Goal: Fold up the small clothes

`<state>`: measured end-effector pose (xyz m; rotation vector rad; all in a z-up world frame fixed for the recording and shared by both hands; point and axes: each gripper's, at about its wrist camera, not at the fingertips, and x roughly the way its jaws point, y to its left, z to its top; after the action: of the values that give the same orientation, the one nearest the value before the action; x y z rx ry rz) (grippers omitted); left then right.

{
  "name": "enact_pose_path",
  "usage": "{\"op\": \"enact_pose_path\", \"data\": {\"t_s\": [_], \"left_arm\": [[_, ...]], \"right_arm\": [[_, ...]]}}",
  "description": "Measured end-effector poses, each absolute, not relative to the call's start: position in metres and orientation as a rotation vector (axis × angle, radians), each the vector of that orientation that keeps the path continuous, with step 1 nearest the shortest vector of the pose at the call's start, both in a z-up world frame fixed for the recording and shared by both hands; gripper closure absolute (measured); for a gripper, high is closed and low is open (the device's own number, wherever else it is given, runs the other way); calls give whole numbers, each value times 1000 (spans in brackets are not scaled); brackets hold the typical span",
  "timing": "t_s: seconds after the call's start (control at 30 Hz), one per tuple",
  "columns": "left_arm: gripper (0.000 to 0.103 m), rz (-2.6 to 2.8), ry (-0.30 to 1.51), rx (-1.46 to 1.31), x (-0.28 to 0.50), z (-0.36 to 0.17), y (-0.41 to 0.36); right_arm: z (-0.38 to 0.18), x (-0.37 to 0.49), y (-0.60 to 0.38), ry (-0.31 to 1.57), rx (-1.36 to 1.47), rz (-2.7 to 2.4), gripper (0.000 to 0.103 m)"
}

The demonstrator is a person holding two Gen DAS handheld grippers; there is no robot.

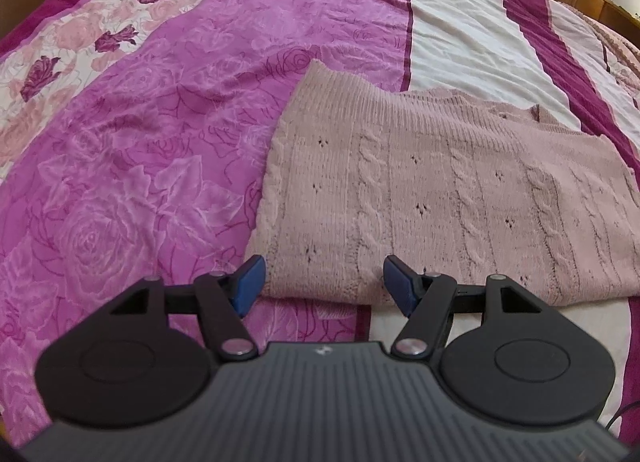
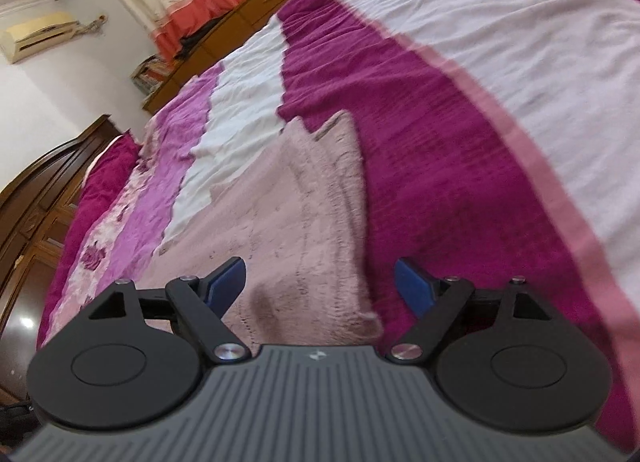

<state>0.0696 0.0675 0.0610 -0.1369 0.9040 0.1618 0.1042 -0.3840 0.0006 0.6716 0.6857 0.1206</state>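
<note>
Pink cable-knit sweater lying folded on a bed

A magenta rose-print bedspread point(image 1: 132, 166) with white and plum stripes is carrying the dusty-pink sweater point(image 1: 432, 198), lying flat toward its near edge, ribbed and cabled with small eyelets. The left gripper point(image 1: 323, 282) and right gripper point(image 2: 320, 285) are hovering over its hem, blue pads spread, gripping nothing.

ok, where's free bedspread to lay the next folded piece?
Free: the pink rose-print bedspread left of the pink sweater, and the white stripe beyond it. Taken: the near middle, where the sweater lies between both open grippers.
</note>
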Motion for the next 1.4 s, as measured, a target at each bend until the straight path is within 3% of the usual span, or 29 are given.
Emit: {"op": "enact_pose_path", "data": {"t_s": [0.33,0.37,0.43,0.5,0.8,1.4], "left_arm": [[36,172,914,-158,64,59,69],[36,173,915,-159,64,59,69],[36,173,915,-160,63,59,68],[36,173,915,-160,63,59,68],[36,177,922,-168,61,57,70],[36,177,927,-162,55,56,73]], "right_arm": [[-4,122,-359,661,679,160,19],[-5,122,-360,653,697,153,22],[-7,121,-363,644,735,136,45],[-7,120,-368,631,770,154,55],[-16,123,-372,642,828,127,49],[-21,135,-369,653,826,105,50]]}}
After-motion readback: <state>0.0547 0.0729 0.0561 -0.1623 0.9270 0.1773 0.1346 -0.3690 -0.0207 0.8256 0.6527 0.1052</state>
